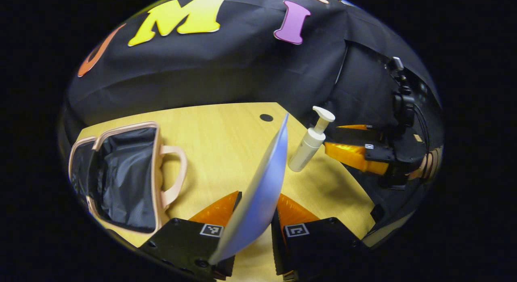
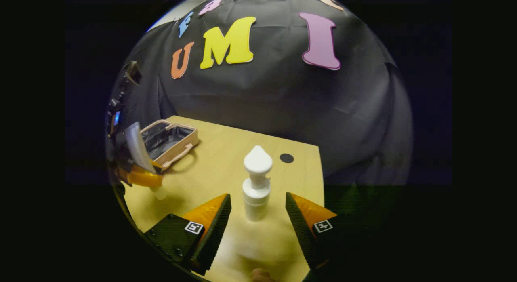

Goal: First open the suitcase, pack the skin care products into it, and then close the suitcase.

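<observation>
The pink suitcase (image 1: 121,173) lies open on the wooden table (image 1: 226,152), its dark lining showing; it also sits at the far left (image 2: 169,141) of the right gripper view. My left gripper (image 1: 258,205) is shut on a flat pale tube (image 1: 262,189), held off the table to the right of the suitcase. From the right gripper view, the left gripper (image 2: 141,177) holds the tube (image 2: 136,148) with its white cap (image 2: 159,192) hanging down. A white pump bottle (image 2: 257,185) stands upright between the spread fingers of my open right gripper (image 2: 257,197), untouched. The left gripper view also shows this bottle (image 1: 311,141) and the right gripper (image 1: 337,138).
A round black hole (image 1: 266,117) marks the tabletop near its far edge. The booth's black cloth wall rises behind the table. A hand (image 1: 424,169) holds the right gripper past the table's right edge. Bare wood lies between suitcase and bottle.
</observation>
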Demonstrator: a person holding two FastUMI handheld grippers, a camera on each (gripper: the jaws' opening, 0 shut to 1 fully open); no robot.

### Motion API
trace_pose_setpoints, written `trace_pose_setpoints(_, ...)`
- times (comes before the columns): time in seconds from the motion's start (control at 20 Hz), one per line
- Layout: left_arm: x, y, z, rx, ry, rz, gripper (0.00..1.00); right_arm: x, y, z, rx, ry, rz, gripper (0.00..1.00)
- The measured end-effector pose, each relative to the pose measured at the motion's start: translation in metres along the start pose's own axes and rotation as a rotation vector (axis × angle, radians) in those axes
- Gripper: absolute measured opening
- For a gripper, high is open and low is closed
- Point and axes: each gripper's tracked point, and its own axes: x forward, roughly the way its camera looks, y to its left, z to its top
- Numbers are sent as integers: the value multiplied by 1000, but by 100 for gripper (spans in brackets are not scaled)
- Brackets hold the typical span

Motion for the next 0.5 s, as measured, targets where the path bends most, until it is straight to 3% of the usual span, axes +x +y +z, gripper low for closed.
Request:
trace_pose_setpoints(0.15,-46,11,-18,-55,-5,54,41,30,4,-12,-16,41,-9,80)
trace_pose_setpoints(0.35,-98,30,-38,-150,-8,125,40,52,9,-8,-19,14,-19,79)
trace_pose_setpoints(0.5,-137,39,-42,-195,-37,169,41,58,10,-10,4,30,-45,63)
